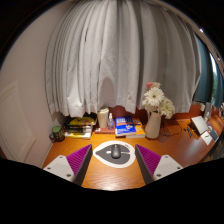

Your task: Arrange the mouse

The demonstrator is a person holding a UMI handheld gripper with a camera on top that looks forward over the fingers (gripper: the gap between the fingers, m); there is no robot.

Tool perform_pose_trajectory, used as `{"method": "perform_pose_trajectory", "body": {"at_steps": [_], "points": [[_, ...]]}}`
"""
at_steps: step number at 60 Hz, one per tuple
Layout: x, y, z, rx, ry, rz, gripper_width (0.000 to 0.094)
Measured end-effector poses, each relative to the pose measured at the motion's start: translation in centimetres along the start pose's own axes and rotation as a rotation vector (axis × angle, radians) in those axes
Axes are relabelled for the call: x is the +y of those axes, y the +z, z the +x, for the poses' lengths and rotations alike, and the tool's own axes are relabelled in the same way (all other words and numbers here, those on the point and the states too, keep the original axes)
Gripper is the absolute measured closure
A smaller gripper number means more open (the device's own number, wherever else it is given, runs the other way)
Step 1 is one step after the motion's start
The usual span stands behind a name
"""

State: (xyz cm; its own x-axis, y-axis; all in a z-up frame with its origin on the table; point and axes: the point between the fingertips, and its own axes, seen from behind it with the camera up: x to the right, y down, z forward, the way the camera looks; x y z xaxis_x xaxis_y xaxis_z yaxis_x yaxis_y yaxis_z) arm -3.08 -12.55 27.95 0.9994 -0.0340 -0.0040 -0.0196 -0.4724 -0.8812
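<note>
A dark grey mouse [115, 152] lies on a white oval mouse mat [101, 156] on the wooden desk [170, 148]. My gripper [113, 160] is open, its two fingers with purple pads [80, 159] standing wide at either side of the mat. The mouse sits between the fingers with clear gaps on both sides, resting on the mat on its own.
At the back of the desk stand a vase of white flowers [153, 112], blue books [125, 127], a small box [103, 118], a potted plant [57, 131] and a tray of items [79, 126]. A laptop stand [203, 127] is at the right. White curtains [120, 55] hang behind.
</note>
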Motion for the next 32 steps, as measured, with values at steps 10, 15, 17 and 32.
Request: {"method": "perform_pose_trajectory", "body": {"at_steps": [10, 15, 17, 32], "points": [[1.9, -3.3, -0.3, 0.001, -0.004, -0.015, 0.0078], [3.0, -4.3, -0.6, -0.004, -0.011, -0.033, 0.0079], [3.4, -4.6, -0.7, -0.005, -0.014, -0.040, 0.0078], [4.8, -5.8, -1.0, -0.010, -0.014, -0.048, 0.0072]]}}
